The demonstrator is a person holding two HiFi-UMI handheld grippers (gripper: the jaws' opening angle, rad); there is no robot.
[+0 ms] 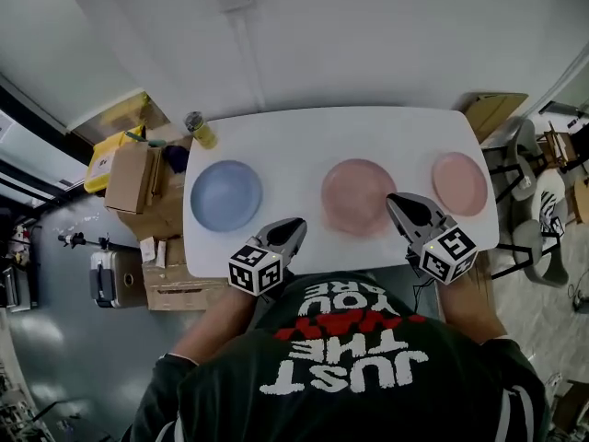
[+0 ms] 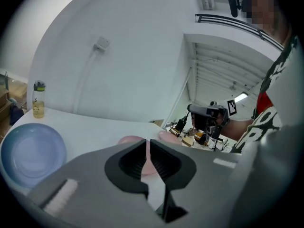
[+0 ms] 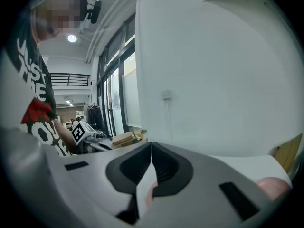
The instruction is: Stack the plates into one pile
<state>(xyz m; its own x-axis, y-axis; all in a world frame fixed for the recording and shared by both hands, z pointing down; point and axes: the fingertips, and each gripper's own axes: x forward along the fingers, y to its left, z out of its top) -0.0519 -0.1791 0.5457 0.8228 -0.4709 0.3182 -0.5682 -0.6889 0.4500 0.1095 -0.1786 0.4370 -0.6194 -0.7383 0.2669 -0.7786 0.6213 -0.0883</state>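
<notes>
— Where are your hands?
— Both are low at the near edge of the tabletop. My left gripper is left of the middle, its fingers pressed together on nothing.
— And the other?
— My right gripper is nearer the right end, also closed and empty. Both point away from my chest.

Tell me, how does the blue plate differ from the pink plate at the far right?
The blue plate is pale blue; the right pink plate is salmon pink. The blue plate lies at the left end of the white table, the pink one at its right end. The pink one looks smaller. Both lie flat, empty and unstacked.
</notes>
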